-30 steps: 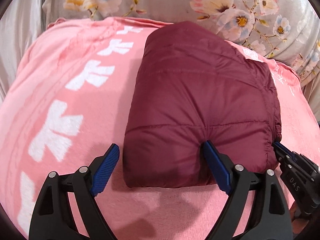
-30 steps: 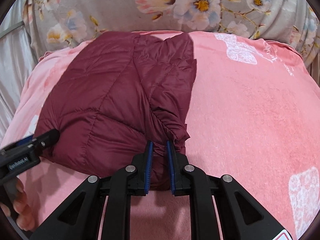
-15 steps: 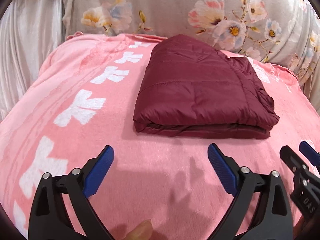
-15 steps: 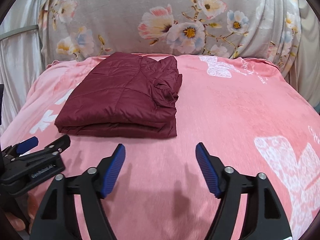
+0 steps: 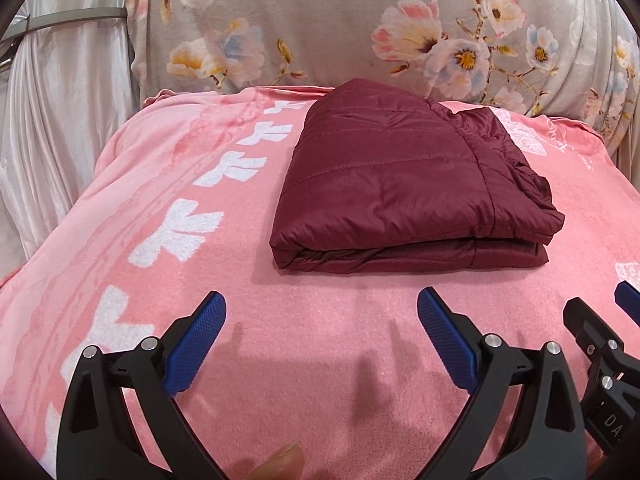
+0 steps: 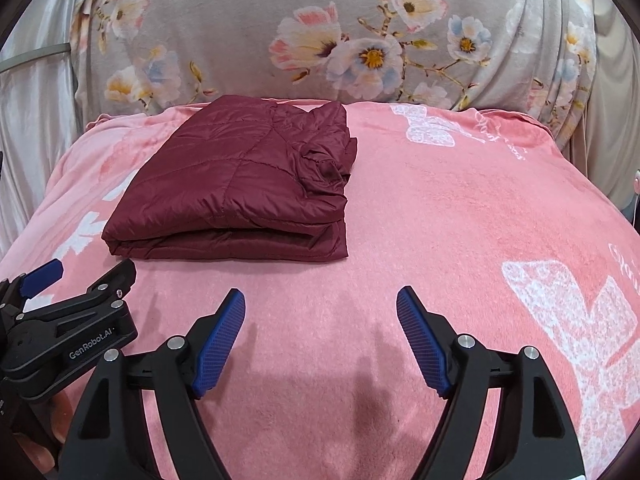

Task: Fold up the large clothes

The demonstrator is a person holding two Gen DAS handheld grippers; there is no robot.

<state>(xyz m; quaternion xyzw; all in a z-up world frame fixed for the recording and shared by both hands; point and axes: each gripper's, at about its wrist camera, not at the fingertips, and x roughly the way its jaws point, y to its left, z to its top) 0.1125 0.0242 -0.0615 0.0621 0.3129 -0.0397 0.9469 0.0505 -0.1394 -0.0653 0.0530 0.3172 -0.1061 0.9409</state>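
A dark red quilted jacket (image 5: 400, 184) lies folded into a compact rectangle on the pink blanket (image 5: 168, 312), its stacked edges facing me. My left gripper (image 5: 320, 300) is open over bare blanket, a short way in front of the jacket and apart from it. In the right wrist view the folded jacket (image 6: 240, 184) lies left of centre. My right gripper (image 6: 320, 296) hovers before its near right corner with the jaws opening and nothing between them. Each gripper shows at the edge of the other's view: the right gripper (image 5: 600, 332) and the left gripper (image 6: 80, 292).
The pink blanket (image 6: 460, 220) with white patterns covers the whole surface. A grey floral backrest (image 5: 360, 32) rises behind it. Silvery curtain (image 5: 60, 100) hangs at the left. A person's fingertip (image 5: 280, 464) shows at the bottom edge.
Both grippers let go of the jacket's near edge and pulled back from it. The right jaws went from shut on the fabric to wide apart. The jacket now rests flat.
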